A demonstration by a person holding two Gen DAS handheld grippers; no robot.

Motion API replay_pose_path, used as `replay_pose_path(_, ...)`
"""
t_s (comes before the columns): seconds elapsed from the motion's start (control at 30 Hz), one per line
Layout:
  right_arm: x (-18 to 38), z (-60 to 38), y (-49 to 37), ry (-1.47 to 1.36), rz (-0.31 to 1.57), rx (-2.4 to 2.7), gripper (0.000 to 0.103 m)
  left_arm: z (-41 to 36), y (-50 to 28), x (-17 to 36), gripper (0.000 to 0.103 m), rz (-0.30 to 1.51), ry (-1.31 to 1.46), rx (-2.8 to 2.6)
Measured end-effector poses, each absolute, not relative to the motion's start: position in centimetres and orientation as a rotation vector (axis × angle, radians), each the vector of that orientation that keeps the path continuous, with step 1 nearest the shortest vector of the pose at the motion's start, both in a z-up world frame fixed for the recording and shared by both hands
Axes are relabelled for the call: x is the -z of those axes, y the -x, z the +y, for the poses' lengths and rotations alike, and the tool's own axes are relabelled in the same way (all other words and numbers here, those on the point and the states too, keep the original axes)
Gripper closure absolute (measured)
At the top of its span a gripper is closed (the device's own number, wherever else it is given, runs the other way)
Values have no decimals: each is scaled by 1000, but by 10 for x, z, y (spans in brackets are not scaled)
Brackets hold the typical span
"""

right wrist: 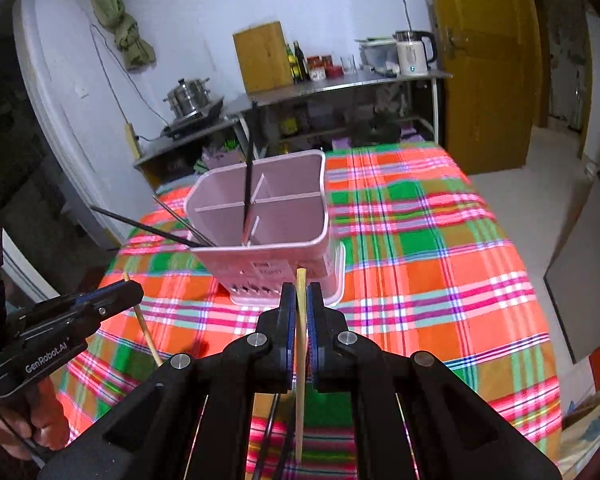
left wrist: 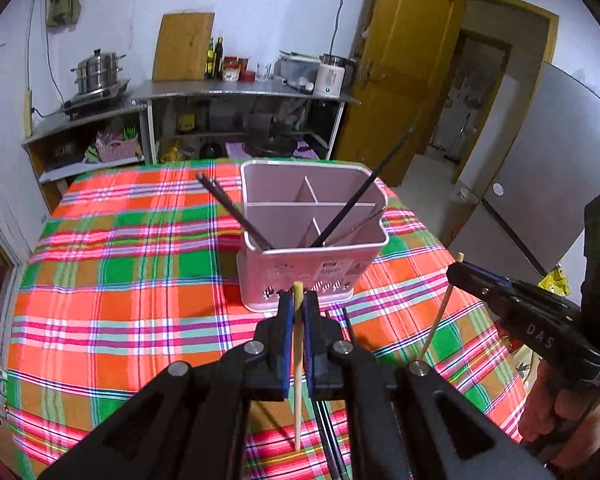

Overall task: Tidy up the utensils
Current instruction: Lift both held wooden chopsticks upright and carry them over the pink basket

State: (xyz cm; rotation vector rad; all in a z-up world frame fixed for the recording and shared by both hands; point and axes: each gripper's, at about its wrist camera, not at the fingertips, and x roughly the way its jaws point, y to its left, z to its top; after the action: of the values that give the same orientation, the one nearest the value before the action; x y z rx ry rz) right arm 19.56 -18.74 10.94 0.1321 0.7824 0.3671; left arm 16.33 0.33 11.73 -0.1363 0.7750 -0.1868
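Observation:
A pink divided utensil holder (left wrist: 312,236) stands on the plaid tablecloth; it also shows in the right wrist view (right wrist: 260,216). Black chopsticks (left wrist: 236,212) lean out of its near compartments. My left gripper (left wrist: 298,300) is shut on a light wooden chopstick (left wrist: 297,360), held upright just in front of the holder. My right gripper (right wrist: 301,292) is shut on another wooden chopstick (right wrist: 300,360), also upright near the holder. The right gripper shows in the left wrist view (left wrist: 460,268), the left gripper in the right wrist view (right wrist: 134,286). More black chopsticks (left wrist: 328,432) lie on the cloth below.
The table (left wrist: 100,280) has a red, green and orange plaid cloth. Behind it stand steel shelves (left wrist: 240,92) with a pot, bottles and a kettle. A wooden door (left wrist: 404,68) and a grey fridge (left wrist: 540,168) are to the right.

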Motion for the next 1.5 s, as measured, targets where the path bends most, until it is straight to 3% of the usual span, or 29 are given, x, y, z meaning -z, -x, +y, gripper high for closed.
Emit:
replay_pose_path(1.03, -159, -186, -153, -117, 622, -415, 98, 15, -135, -141, 97, 771, 127, 196)
replay_pose_path(1.5, -177, -162, -181, -149, 545, -448, 98, 28, -169, -190, 97, 701, 157, 215)
